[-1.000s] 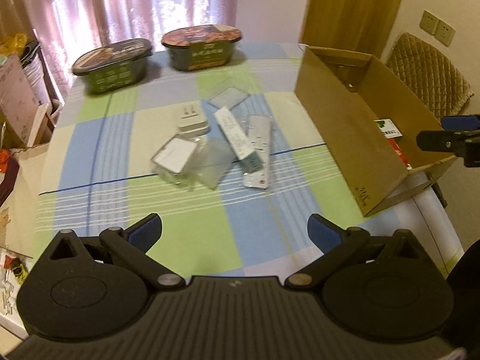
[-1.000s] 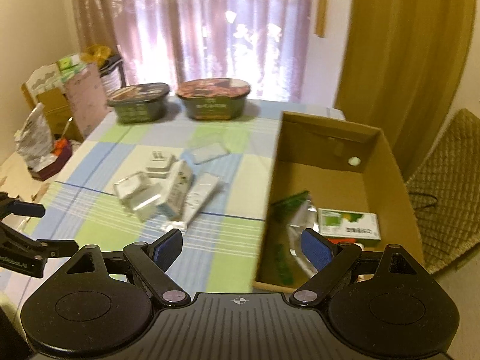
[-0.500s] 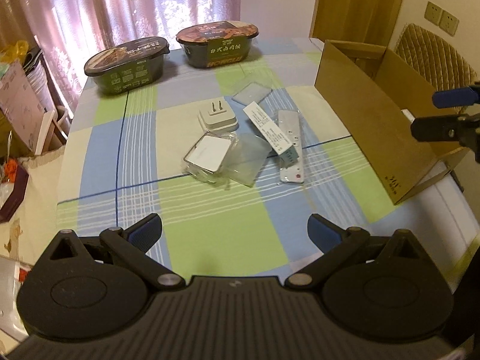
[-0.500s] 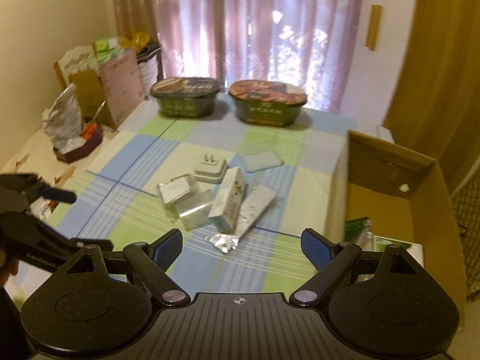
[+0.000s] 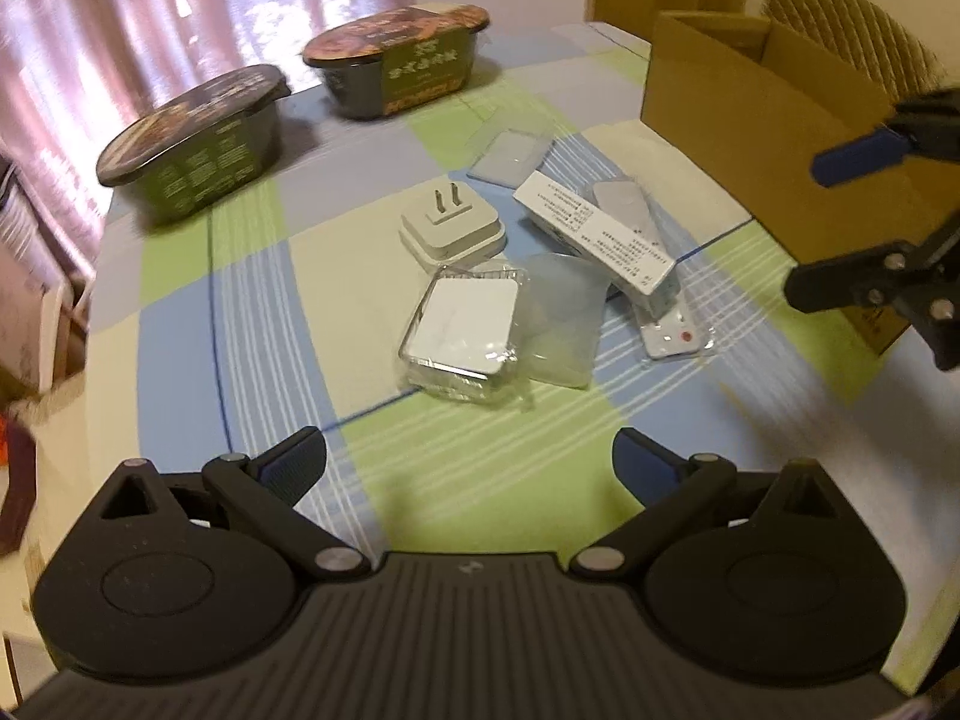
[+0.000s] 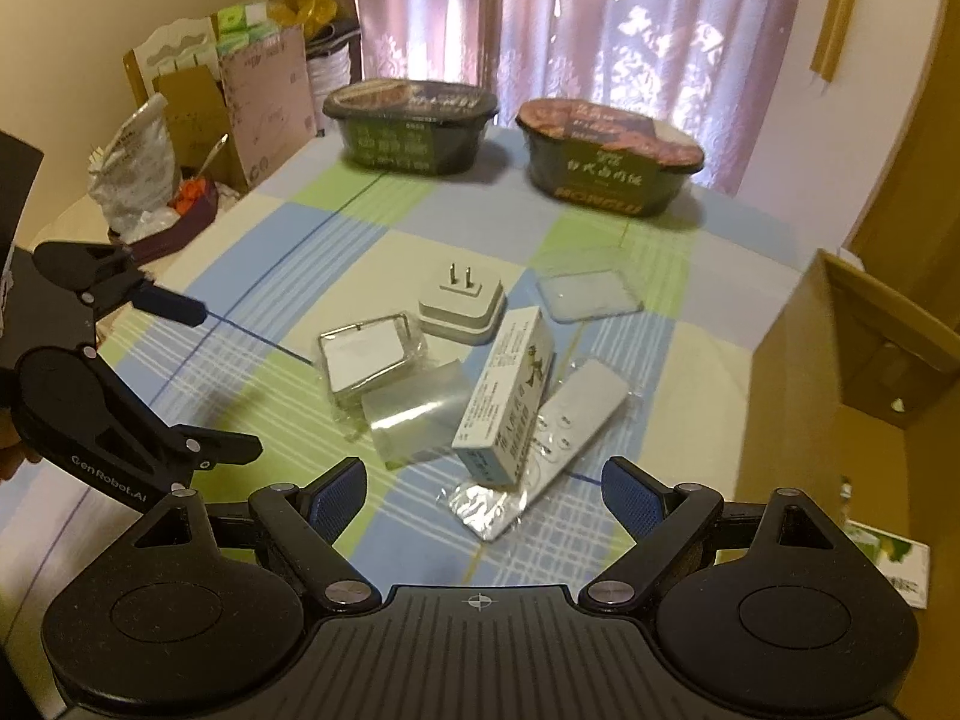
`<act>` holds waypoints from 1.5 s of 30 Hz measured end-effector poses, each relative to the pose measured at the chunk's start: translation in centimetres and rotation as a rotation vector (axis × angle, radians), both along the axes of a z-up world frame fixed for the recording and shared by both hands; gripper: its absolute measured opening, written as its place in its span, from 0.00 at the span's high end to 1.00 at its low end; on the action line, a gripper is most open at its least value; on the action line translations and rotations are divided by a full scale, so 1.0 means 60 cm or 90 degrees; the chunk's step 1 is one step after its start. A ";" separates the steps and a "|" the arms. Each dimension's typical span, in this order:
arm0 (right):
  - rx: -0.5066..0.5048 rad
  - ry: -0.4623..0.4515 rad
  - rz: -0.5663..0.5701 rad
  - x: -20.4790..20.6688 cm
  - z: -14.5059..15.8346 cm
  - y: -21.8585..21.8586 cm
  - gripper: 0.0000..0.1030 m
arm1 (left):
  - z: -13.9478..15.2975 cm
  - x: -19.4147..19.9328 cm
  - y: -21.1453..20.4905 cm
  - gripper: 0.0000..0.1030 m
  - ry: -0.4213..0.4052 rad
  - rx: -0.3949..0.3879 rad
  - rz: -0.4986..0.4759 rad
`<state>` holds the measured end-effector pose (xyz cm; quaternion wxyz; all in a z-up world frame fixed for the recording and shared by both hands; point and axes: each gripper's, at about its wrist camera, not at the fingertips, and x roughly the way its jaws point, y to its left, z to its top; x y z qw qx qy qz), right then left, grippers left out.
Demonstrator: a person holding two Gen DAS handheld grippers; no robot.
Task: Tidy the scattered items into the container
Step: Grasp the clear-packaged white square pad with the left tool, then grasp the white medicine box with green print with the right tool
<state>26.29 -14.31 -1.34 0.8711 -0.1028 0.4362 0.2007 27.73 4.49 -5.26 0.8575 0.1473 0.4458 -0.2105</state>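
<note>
Scattered items, mid-table, left to right before you: clear plastic case (image 6: 370, 356) holding a white square block; white plug adapter (image 6: 460, 304), prongs up, just behind it; crumpled clear wrapper (image 6: 417, 417); white printed carton (image 6: 507, 396) leaning on a white remote (image 6: 558, 441) in clear film; flat clear lid (image 6: 587, 295) farther back; cardboard box (image 6: 840, 384), open-topped, at the table's right edge, a green-and-white packet inside. Your left tool (image 5: 469, 465): spread wide, holding nothing, above the cloth short of the pile; your right tool (image 6: 483, 495): likewise wide open and empty, near the remote. Table (image 5: 180, 324): blue, green and cream checked cloth; two dark lidded food bowls (image 6: 413, 123) at the far edge; pink curtains (image 6: 540, 18) behind.
</note>
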 end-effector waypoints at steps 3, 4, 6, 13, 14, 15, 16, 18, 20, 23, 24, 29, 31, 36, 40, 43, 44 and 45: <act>-0.005 0.003 0.002 0.022 -0.018 0.004 0.11 | -0.020 0.024 -0.006 0.03 -0.016 0.007 -0.042; -0.008 0.004 0.003 0.028 -0.024 0.005 0.11 | -0.028 0.034 -0.008 0.03 -0.019 0.008 -0.055; -0.013 0.005 0.004 0.038 -0.034 0.007 0.12 | -0.043 0.053 -0.012 0.05 -0.022 0.012 -0.079; -0.018 0.017 0.009 0.066 -0.071 0.007 0.12 | -0.089 0.110 -0.020 0.12 -0.006 0.008 -0.127; -0.018 0.019 0.009 0.069 -0.076 0.006 0.12 | -0.091 0.114 -0.021 0.12 -0.005 0.007 -0.132; -0.018 0.021 0.009 0.072 -0.080 0.006 0.12 | -0.094 0.118 -0.023 0.12 -0.003 0.007 -0.139; -0.017 0.022 0.008 0.074 -0.084 0.005 0.12 | -0.098 0.122 -0.024 0.13 0.000 0.009 -0.146; -0.015 0.024 0.005 0.079 -0.090 0.005 0.12 | -0.104 0.127 -0.026 0.21 0.008 0.008 -0.157; -0.011 0.025 0.002 0.082 -0.094 0.002 0.12 | -0.108 0.131 -0.027 0.36 0.013 0.009 -0.159; -0.006 0.027 0.001 0.084 -0.097 0.003 0.12 | -0.104 0.130 -0.021 0.42 0.020 -0.002 -0.153; -0.003 0.027 0.001 0.085 -0.098 0.003 0.12 | -0.103 0.126 -0.019 0.43 0.025 -0.002 -0.152; 0.027 0.031 -0.006 0.096 -0.104 0.003 0.12 | -0.097 0.078 -0.004 0.44 0.044 0.015 -0.134; 0.043 0.033 -0.013 0.103 -0.108 0.007 0.12 | -0.092 0.053 0.003 0.44 0.052 0.009 -0.106; 0.024 0.044 -0.029 0.124 -0.125 0.025 0.41 | -0.094 0.001 0.014 0.44 0.059 -0.009 -0.034; 0.007 0.048 -0.040 0.128 -0.135 0.026 0.58 | -0.098 -0.015 0.016 0.43 0.052 -0.024 0.000; -0.002 0.040 -0.053 0.119 -0.129 0.021 0.73 | -0.097 -0.017 0.010 0.43 0.047 -0.010 -0.010; -0.002 0.039 -0.057 0.113 -0.125 0.019 0.73 | -0.097 -0.018 0.010 0.43 0.052 -0.016 -0.005; -0.004 0.037 -0.058 0.104 -0.121 0.017 0.73 | -0.098 -0.020 0.009 0.43 0.056 -0.021 0.000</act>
